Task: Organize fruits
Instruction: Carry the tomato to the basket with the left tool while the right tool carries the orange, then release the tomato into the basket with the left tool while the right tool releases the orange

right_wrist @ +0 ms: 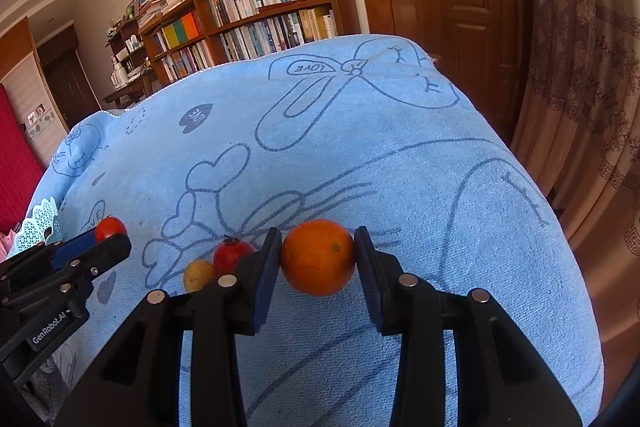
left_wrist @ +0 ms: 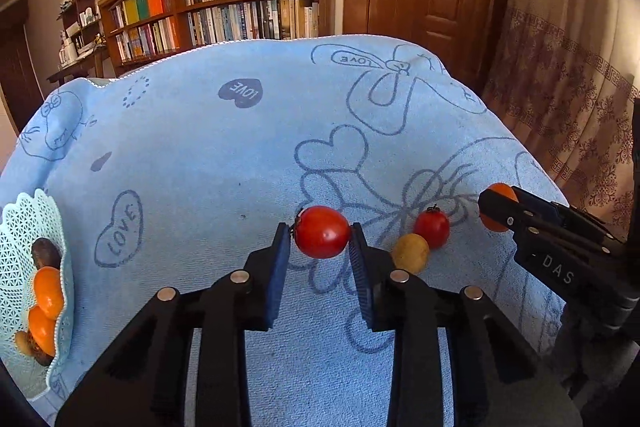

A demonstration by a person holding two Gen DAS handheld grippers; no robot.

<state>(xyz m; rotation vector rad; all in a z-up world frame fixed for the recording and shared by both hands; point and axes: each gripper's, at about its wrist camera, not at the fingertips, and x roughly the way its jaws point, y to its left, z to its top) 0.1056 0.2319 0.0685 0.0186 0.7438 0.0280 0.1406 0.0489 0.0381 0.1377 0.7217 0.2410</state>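
- Over the blue printed towel [left_wrist: 200,155] on the desk, both grippers are mid-pickup: the left gripper [left_wrist: 322,233] clamps a round red tomato [left_wrist: 322,231]; the right gripper [right_wrist: 318,257] clamps a round orange [right_wrist: 318,258].
- Next, likely: carry each, without squeezing, to the pale blue lattice basket [left_wrist: 24,227] far left.
- One small red tomato [left_wrist: 432,228] and one yellowish round fruit [left_wrist: 410,253] lie between the grippers.
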